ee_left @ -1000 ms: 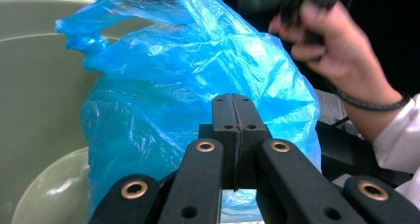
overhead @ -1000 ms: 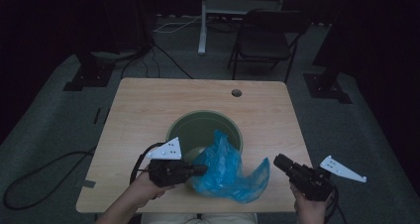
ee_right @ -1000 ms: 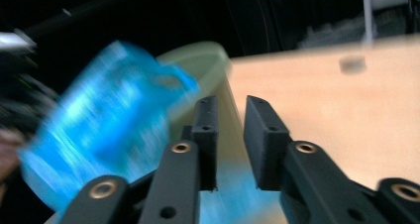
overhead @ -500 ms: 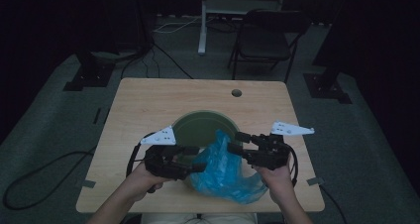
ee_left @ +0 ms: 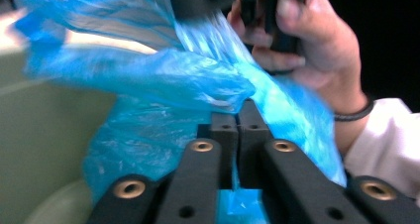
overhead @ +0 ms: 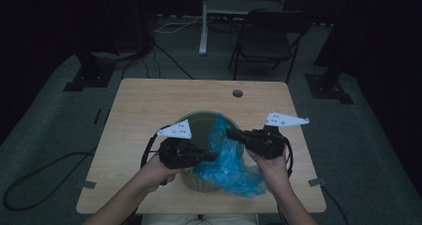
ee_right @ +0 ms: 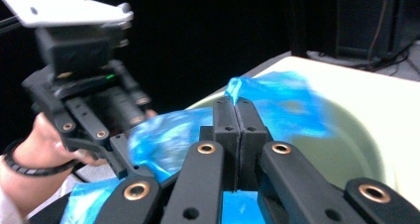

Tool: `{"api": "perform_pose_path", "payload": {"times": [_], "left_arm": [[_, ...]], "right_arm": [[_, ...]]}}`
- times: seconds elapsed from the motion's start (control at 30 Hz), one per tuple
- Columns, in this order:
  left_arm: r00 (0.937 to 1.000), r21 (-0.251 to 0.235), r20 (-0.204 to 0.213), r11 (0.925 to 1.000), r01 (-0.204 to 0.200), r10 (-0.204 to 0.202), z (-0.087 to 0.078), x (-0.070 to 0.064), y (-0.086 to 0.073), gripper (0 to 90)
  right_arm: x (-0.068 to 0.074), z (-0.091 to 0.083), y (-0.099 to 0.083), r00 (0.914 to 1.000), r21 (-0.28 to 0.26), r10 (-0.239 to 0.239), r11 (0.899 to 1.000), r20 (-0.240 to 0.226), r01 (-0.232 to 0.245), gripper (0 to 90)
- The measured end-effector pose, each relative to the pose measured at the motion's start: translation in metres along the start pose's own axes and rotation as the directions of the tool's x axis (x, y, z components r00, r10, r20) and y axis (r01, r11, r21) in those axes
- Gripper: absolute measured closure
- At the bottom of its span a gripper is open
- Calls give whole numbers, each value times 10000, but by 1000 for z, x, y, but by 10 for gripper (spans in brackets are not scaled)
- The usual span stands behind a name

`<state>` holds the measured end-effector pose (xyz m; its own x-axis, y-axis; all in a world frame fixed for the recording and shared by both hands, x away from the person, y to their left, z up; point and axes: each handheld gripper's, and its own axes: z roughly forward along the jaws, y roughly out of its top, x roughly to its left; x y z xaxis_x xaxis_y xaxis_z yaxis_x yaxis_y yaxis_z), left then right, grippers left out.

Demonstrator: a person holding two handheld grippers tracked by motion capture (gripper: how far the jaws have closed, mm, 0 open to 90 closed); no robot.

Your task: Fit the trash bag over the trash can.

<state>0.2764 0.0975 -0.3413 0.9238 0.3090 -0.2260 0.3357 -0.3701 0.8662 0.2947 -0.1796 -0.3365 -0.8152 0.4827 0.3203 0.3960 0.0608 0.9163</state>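
A crumpled blue plastic bag [overhead: 226,165] hangs over the front right of a pale green bowl [overhead: 199,114] on the wooden table [overhead: 149,105]. My left gripper [overhead: 213,156] reaches in from the left and is shut on a fold of the bag [ee_left: 163,80], its jaws [ee_left: 237,130] pressed together on the film. My right gripper [overhead: 230,133] comes from the right at the bowl's rim and is shut on the bag's upper edge [ee_right: 277,100]. The bowl's wall [ee_left: 44,135] shows behind the bag. The bag hides the bowl's front right rim.
A round cable hole [overhead: 237,93] sits near the table's far edge. Behind the table stand a dark chair [overhead: 268,36] and a white post [overhead: 203,21]. Black stand bases [overhead: 87,78] and cables [overhead: 35,170] lie on the floor around it.
My right gripper came in from the table's right front corner and shut on the bag. Both grippers have moved forward, spreading the bag over the bowl.
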Motion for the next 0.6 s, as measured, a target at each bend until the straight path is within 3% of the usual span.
{"api": "perform_pose_path", "payload": {"times": [0.1,0.2,0.23,0.33,0.37,0.4,0.53,0.57,0.6], "left_arm": [[9976,13,-451,9986,-530,530,-6,-4,-2,897],[9931,-4,-852,9967,-811,807,-15,-6,-6,897],[9885,2,-1219,9960,-897,890,-19,-6,-7,897],[9869,-128,-1439,9970,-761,735,-29,-2,-9,897],[9788,-263,-1941,9971,-713,648,-41,3,-12,898],[9788,-263,-1941,9971,-713,648,-41,3,-12,898],[9652,-695,-2612,9971,-319,126,-75,14,-22,898],[9652,-695,-2612,9971,-319,126,-75,14,-22,898],[9636,-863,-2673,9960,-215,-23,-86,16,-26,898]], "right_arm": [[-6,-2,12,9978,-357,-292,9989,596,313,899],[-17,-4,26,9925,-663,-349,9969,1175,430,898],[-21,-5,30,9920,-730,-299,9966,1227,391,898],[-31,-6,40,9858,-853,-169,9959,1673,315,898],[-34,-5,41,9827,-856,-149,9958,1847,312,898],[-37,-5,42,9803,-837,-133,9960,1969,303,898],[-52,-4,39,9738,-825,179,9966,2269,9,898],[-52,-4,39,9738,-825,179,9966,2269,9,898],[-61,-6,37,9718,-910,394,9957,2327,-185,898]]}}
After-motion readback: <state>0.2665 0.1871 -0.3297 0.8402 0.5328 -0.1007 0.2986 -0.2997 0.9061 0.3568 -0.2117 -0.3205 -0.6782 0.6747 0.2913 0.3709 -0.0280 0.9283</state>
